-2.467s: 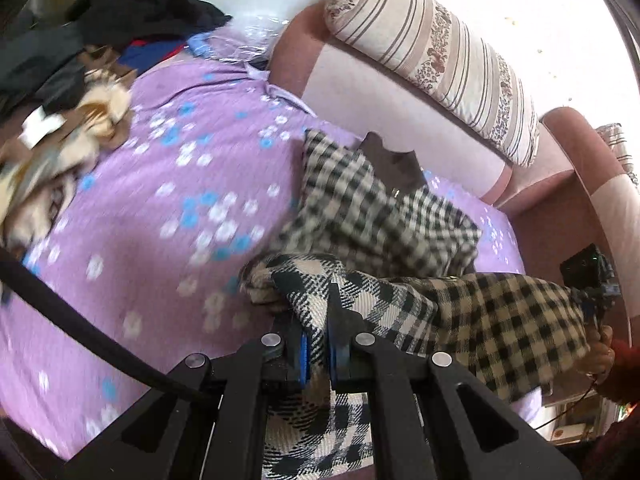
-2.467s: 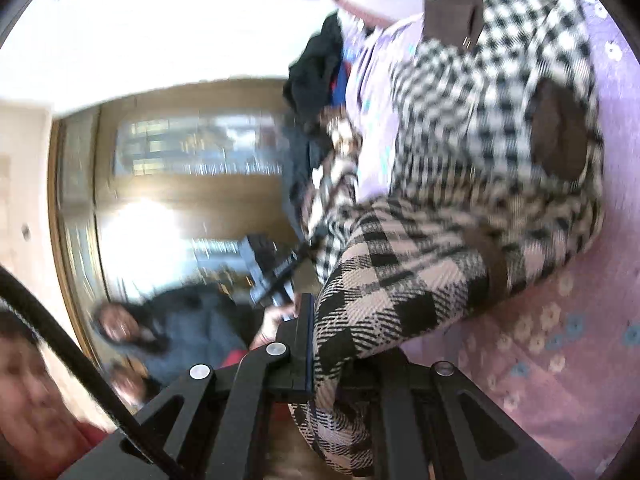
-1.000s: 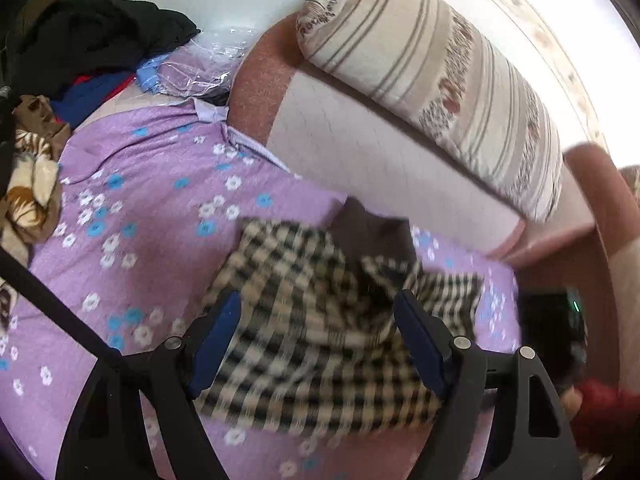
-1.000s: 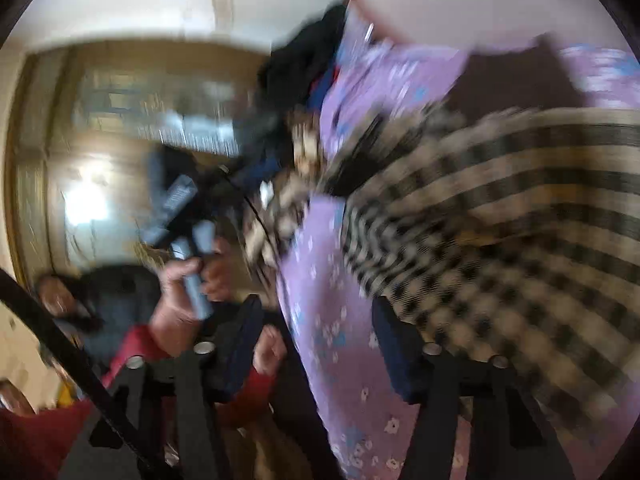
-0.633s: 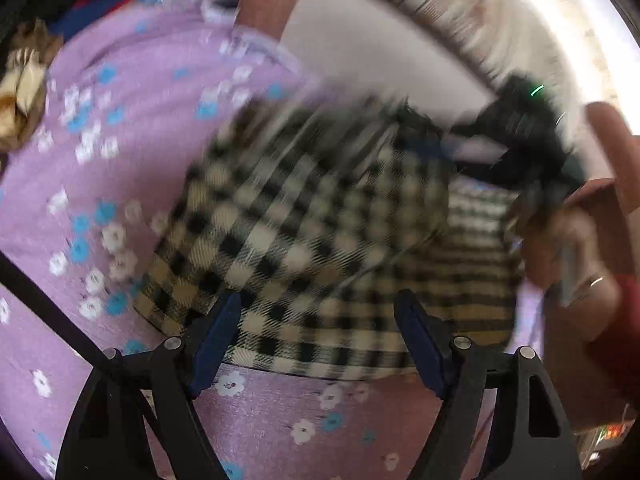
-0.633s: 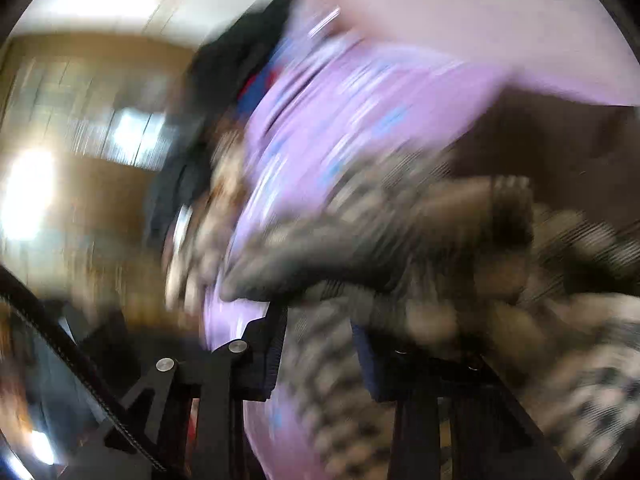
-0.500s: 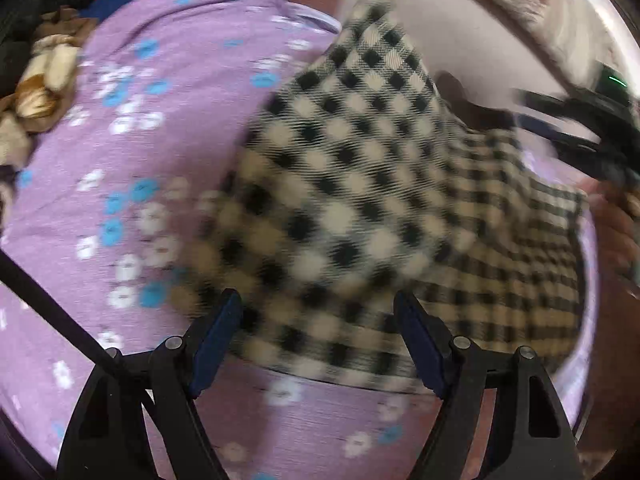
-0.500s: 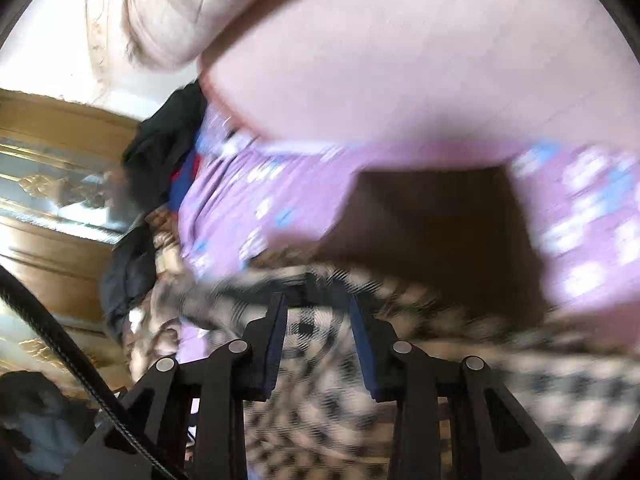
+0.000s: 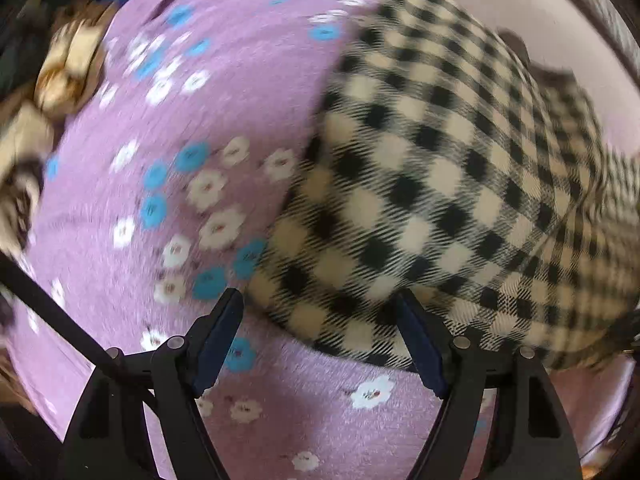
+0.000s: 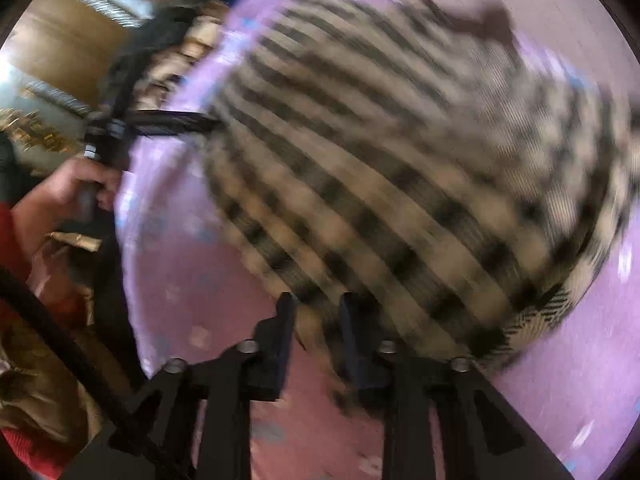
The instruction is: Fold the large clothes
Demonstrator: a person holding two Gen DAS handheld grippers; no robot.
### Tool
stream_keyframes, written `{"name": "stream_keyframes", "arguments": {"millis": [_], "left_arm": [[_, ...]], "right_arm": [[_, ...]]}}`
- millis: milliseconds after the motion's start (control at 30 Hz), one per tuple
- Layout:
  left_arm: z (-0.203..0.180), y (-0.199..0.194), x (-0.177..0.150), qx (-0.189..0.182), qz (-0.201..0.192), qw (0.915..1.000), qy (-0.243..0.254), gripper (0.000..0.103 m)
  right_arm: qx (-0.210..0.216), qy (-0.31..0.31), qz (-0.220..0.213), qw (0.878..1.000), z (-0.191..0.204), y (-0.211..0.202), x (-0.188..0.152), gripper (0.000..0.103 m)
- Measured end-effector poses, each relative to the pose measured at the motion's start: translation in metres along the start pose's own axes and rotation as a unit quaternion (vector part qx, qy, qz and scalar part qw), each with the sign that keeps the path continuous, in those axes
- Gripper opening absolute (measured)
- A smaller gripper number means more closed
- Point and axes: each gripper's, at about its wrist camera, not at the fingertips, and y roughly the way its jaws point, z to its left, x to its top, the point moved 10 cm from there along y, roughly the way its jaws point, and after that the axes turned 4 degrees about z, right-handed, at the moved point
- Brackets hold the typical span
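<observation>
A cream-and-black checked garment [image 9: 420, 184] lies bunched on the purple flowered cover [image 9: 192, 92]. In the left wrist view my left gripper [image 9: 320, 332] points down over the garment's near hem. It is open wide: the hem sits between the fingers [image 9: 218, 332] and the pads do not touch it. In the blurred right wrist view the garment [image 10: 400, 160] fills the middle. My right gripper [image 10: 316, 332] is at its near edge, jaws closing to a narrow gap with the hem in it. A hand [image 10: 68, 188] holds the other gripper at the left.
A heap of brown and cream clothes [image 9: 60, 68] lies at the cover's left edge. The sofa's pink backrest [image 10: 540, 4] rises behind the garment. A wooden cabinet [image 10: 48, 40] stands beyond the sofa. A red sleeve [image 10: 12, 240] is at the left.
Both grippers let go of the garment, which dropped onto the cover. The left gripper sank close over it, still open. The right gripper swung down to the hem and its jaws narrowed.
</observation>
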Motion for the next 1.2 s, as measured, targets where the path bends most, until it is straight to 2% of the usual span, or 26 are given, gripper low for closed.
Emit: {"name": "stream_keyframes", "arguments": {"millis": [33, 67, 167, 200, 233, 300, 400, 467, 567, 667, 733, 800, 833, 967, 1033, 1100, 1133, 1200], "left_arm": [[0.003, -0.011, -0.001, 0.007, -0.018, 0.9998, 0.0, 0.075], [0.0, -0.02, -0.002, 0.001, -0.03, 0.9996, 0.003, 0.074], [-0.037, -0.067, -0.006, -0.088, -0.081, 0.9927, 0.011, 0.074], [-0.048, -0.077, -0.006, -0.101, -0.09, 0.9905, 0.022, 0.074], [-0.066, -0.088, -0.007, -0.115, -0.101, 0.9874, 0.041, 0.074], [-0.099, -0.096, -0.005, -0.131, -0.106, 0.9834, 0.067, 0.074], [-0.137, -0.088, -0.006, -0.145, -0.094, 0.9805, 0.093, 0.074], [-0.153, -0.075, -0.01, -0.141, -0.084, 0.9808, 0.105, 0.074], [-0.162, -0.06, -0.019, -0.149, -0.067, 0.9824, 0.091, 0.074], [-0.178, -0.06, -0.024, -0.161, -0.071, 0.9802, 0.09, 0.074], [-0.19, -0.062, -0.031, -0.155, -0.075, 0.9794, 0.105, 0.074], [-0.19, -0.056, -0.034, -0.131, -0.079, 0.9816, 0.114, 0.074], [-0.188, -0.053, -0.035, -0.125, -0.076, 0.9827, 0.114, 0.074], [-0.157, -0.02, -0.028, -0.059, -0.056, 0.9917, 0.1, 0.074], [-0.148, -0.004, -0.027, -0.064, -0.033, 0.9943, 0.079, 0.074], [-0.147, -0.003, -0.026, -0.057, -0.039, 0.9941, 0.083, 0.075], [-0.149, -0.005, -0.026, -0.049, -0.038, 0.994, 0.09, 0.075], [-0.156, -0.017, -0.024, -0.056, -0.054, 0.9926, 0.093, 0.075]], "right_arm": [[0.0, 0.02, 0.007, 1.0, -0.012, 0.004, -0.011, 0.008], [0.011, 0.04, 0.008, 0.999, -0.023, 0.001, -0.017, 0.008], [0.078, 0.059, -0.027, 0.995, -0.018, -0.039, -0.026, 0.011], [0.109, 0.069, -0.051, 0.99, -0.018, -0.06, -0.027, 0.024], [0.123, 0.086, -0.071, 0.986, -0.023, -0.077, -0.029, 0.051], [0.122, 0.123, -0.121, 0.977, -0.047, -0.107, -0.029, 0.073], [0.103, 0.173, -0.138, 0.97, -0.093, -0.118, -0.038, 0.072], [0.127, 0.204, -0.147, 0.96, -0.108, -0.113, -0.042, 0.072], [0.164, 0.249, -0.165, 0.94, -0.129, -0.105, -0.05, 0.072], [0.176, 0.273, -0.178, 0.929, -0.139, -0.099, -0.05, 0.072], [0.187, 0.277, -0.19, 0.923, -0.143, -0.1, -0.047, 0.072], [0.188, 0.269, -0.19, 0.925, -0.145, -0.106, -0.048, 0.072], [0.187, 0.265, -0.188, 0.927, -0.137, -0.094, -0.038, 0.072], [0.191, 0.257, -0.175, 0.931, -0.128, -0.061, -0.018, 0.071], [0.189, 0.251, -0.193, 0.929, -0.122, -0.052, -0.008, 0.071], [0.19, 0.237, -0.195, 0.933, -0.112, -0.045, 0.005, 0.071], [0.197, 0.227, -0.189, 0.935, -0.102, -0.039, 0.014, 0.058], [0.195, 0.205, -0.161, 0.945, -0.088, -0.026, 0.023, 0.039]]}}
